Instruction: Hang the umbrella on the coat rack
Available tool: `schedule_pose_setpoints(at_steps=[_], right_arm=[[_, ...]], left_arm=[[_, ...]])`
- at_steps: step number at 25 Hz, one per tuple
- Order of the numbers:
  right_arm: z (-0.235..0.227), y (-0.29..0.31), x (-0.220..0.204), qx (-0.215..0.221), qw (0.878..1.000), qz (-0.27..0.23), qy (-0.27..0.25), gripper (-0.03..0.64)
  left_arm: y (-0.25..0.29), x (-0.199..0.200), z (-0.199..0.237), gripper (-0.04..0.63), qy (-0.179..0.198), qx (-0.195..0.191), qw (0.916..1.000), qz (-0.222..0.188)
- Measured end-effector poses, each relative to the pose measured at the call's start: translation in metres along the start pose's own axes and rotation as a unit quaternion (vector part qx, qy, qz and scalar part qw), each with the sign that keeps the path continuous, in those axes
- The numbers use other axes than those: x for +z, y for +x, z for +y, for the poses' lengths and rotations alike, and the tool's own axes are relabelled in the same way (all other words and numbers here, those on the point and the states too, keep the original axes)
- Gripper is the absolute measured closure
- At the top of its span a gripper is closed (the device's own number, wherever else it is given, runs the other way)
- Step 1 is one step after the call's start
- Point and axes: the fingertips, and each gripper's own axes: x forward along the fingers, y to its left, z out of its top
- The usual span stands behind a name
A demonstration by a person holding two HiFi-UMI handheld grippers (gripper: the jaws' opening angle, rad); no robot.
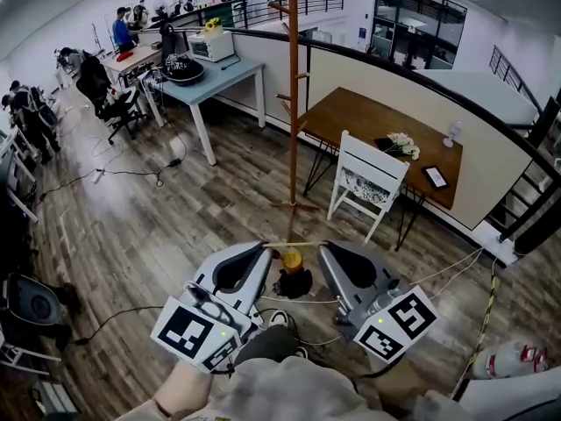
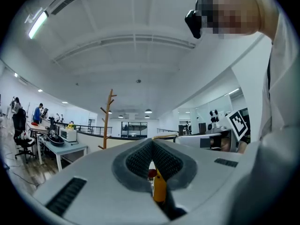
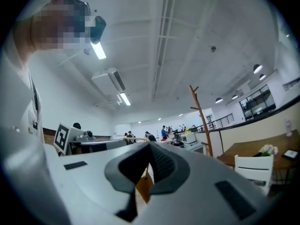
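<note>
Head view shows the left hand-held gripper (image 1: pixel 261 251) and the right hand-held gripper (image 1: pixel 326 247) side by side, both clenched. Each seems to pinch one end of a thin pale strap (image 1: pixel 294 245), so the yellow and black umbrella (image 1: pixel 292 274) hangs between them above the floor (image 1: pixel 175 226). Keeping the strap stretched probably makes it easy to hook. Farther off stands the coat rack (image 1: pixel 293 103), not yet reached.

Bright, even ceiling lights (image 2: pixel 37 25); strong fisheye bending at edges.
</note>
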Motion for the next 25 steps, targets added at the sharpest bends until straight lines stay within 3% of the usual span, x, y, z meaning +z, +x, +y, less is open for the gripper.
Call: schedule_pose_setpoints(at_steps=[12,25], right_arm=[[-0.047,0.045,-0.007,0.007,1.0,0.015,-0.005,0.614],[-0.138,0.162,0.011,0.016,1.0,0.024,-0.011,0.614]], left_arm=[[0.049,-0.01,0.042,0.594,-0.009,-0.003,0.9999,-0.003],[0.148,-0.006,0.152,0.594,-0.013,-0.012,0.9998,-0.006]])
